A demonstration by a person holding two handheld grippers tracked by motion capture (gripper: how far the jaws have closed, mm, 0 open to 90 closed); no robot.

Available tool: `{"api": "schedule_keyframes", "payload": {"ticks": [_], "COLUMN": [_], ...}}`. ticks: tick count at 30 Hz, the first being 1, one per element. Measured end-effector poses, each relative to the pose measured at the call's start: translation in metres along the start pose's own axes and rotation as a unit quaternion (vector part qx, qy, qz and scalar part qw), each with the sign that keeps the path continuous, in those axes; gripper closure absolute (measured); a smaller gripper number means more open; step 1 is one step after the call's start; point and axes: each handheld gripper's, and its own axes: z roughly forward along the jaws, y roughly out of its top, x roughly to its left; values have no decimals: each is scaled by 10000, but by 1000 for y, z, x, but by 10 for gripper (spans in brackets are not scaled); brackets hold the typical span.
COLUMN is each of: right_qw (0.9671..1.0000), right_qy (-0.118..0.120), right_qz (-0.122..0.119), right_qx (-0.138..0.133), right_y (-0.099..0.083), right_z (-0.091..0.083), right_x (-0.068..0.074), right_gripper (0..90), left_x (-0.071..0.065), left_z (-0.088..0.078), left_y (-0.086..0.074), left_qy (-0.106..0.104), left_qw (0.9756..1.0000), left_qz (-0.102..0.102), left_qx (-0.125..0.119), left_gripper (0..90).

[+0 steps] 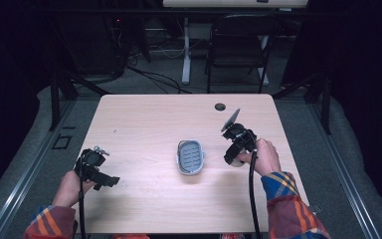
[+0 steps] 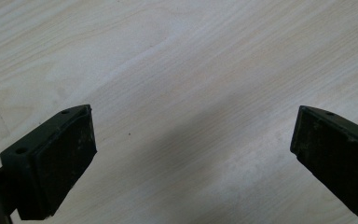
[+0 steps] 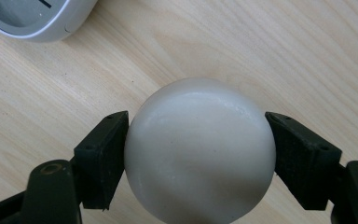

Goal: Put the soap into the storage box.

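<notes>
At the lower left of the high view, the left gripper (image 1: 110, 181) rests low over the tabletop (image 1: 149, 124), its fingers (image 2: 65, 158) spread wide over bare wood. At the right of the frame, the right gripper (image 1: 236, 160) has its fingers (image 3: 103, 154) pinching a smooth white ball (image 3: 199, 151) just above the wood. A grey soap dish (image 1: 190, 157) lies at mid-frame between the grippers. Beyond the tabletop stands a dark chair (image 1: 238, 42).

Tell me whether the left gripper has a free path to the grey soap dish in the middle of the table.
Probably yes. The left gripper is open and holds nothing, and bare table lies between it and the soap dish. The right gripper, shut on a white ball, sits on the dish's far side.
</notes>
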Motion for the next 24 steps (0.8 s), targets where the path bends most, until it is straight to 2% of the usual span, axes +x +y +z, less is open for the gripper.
{"api": "schedule_keyframes", "payload": {"ticks": [9,15,20,24], "right_qw": [9999,9999,9997,9996], "right_qy": [-9,-35,-58,-59], "right_qz": [-25,-140,-183,-231], "right_qx": [-110,-54,-151,-124], "right_y": [11,20,26,32], "right_z": [-9,-14,-17,-21], "right_x": [4,6,8,11], "right_gripper": [242,242,242,242], "left_x": [0,0,0,0], "left_z": [0,0,0,0], "left_y": [0,0,0,0], "left_qy": [3,3,5,4], "left_qw": [10000,10000,10000,10000], "left_qz": [4,5,5,9], "left_qx": [4,3,3,4], "left_gripper": [0,0,0,0]}}
